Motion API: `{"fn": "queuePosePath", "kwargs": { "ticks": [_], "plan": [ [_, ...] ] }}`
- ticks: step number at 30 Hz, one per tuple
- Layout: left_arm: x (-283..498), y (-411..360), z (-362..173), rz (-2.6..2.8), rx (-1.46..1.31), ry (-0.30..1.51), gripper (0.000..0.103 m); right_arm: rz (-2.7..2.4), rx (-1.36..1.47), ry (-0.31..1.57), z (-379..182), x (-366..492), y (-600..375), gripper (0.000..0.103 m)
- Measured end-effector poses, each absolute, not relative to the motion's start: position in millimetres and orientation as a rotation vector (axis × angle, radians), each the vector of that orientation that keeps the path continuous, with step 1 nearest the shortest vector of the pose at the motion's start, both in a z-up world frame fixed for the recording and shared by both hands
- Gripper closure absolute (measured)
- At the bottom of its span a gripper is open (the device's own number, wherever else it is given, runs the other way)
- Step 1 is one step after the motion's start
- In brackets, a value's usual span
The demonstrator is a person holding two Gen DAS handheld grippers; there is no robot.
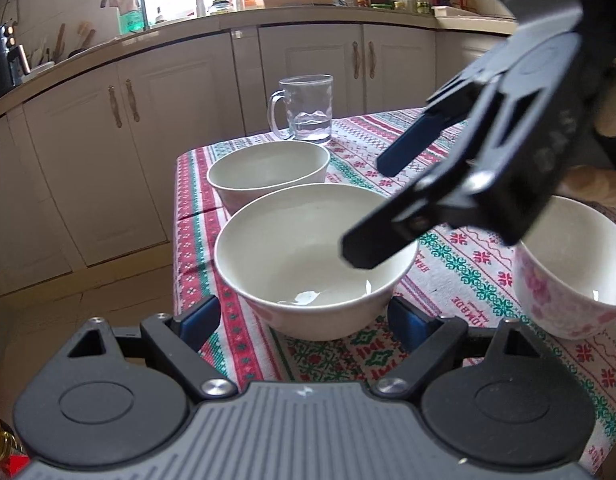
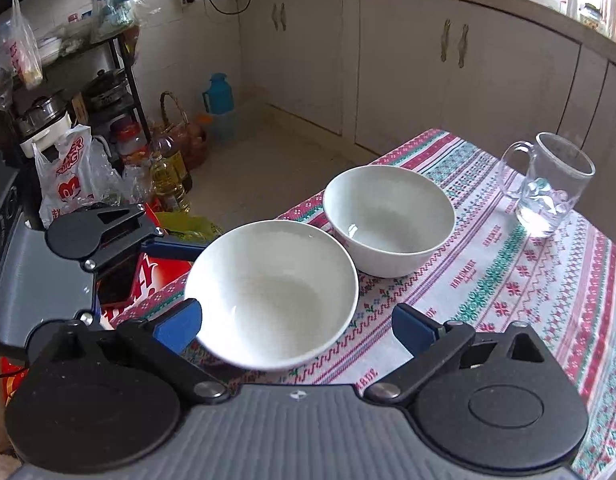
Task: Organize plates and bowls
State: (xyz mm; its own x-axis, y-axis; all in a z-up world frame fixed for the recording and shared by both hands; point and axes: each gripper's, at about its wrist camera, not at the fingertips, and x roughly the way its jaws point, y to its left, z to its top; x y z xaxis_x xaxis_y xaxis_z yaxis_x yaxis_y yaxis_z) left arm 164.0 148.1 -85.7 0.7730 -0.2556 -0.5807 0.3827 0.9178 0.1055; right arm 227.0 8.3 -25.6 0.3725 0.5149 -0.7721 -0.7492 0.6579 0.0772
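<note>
Left hand-held gripper (image 1: pixel 304 320): jaws spread wide, blue pads either side of the near bowl (image 1: pixel 314 260), nothing pinched; can't tell if a pad touches the bowl wall.

Right hand-held gripper (image 2: pixel 296 330): also spread, not pinching. Seen from the left wrist cam it comes in from the right, with its lower finger hanging over the near bowl's rim; contact unclear.

Near bowl: white, empty, upright on the bench (image 1: pixel 460 280), close to the bench's left edge. Right cam shows the same bowl (image 2: pixel 270 292) between its pads, looking tilted toward the camera, with its left side overhanging that bench edge.

Floral bowl (image 1: pixel 568 272): white with pink flower print, upright, further in from that edge, well apart from the near bowl. Partly hidden behind the right hand-held gripper body.

Far bowl (image 1: pixel 268 174): white, empty, upright, just behind the near bowl along the same edge; rims look nearly touching in the right cam (image 2: pixel 388 220).

Glass mug (image 1: pixel 306 108): clear, a little water in it, near the bench's far edge, just beyond the far bowl.

Bench carries a red/green/white patterned cloth (image 2: pixel 528 280).
</note>
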Motion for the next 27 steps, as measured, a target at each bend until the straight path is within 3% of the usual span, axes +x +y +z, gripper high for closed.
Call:
{"fn": "queuePosePath", "kwargs": {
  "ticks": [16,27],
  "plan": [
    [168,147,-84,-0.393,0.231,0.578,0.015,0.866,-0.298,0.914,-37,241,21,0.023],
    [170,146,-83,-0.395,0.241,0.59,0.015,0.865,-0.28,0.916,-37,243,21,0.025]
  ]
}}
